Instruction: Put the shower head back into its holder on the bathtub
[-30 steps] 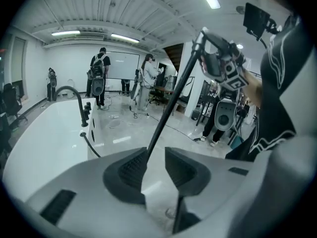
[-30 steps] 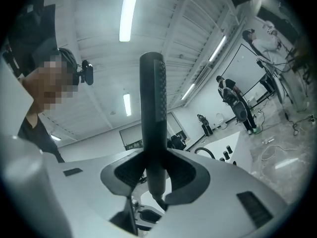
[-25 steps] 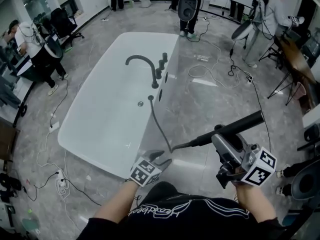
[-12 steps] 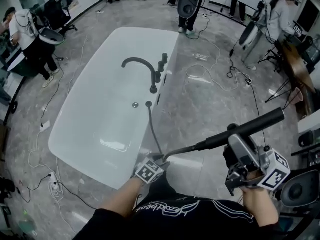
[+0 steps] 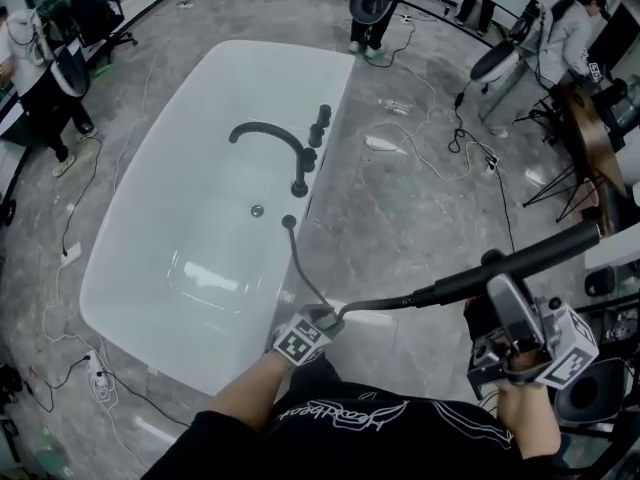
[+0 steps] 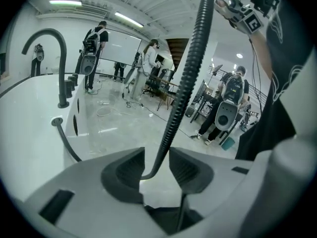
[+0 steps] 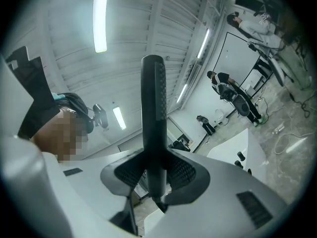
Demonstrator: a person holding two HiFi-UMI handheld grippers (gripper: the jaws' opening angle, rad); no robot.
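Bathtub [image 5: 190, 268] fills the frame's upper left; shower head [image 5: 525, 260], level at right centre and off the tub, is clamped in the right gripper [image 5: 492, 278], while hose [image 5: 300, 268] passes between the left gripper [image 5: 325, 318] jaws, apart though just closing.

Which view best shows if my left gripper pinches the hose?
Left gripper view: the hose runs between the jaws of the left gripper, which have just been closing but aren't clamping it. Head view shows them tiny; right gripper view misses them.
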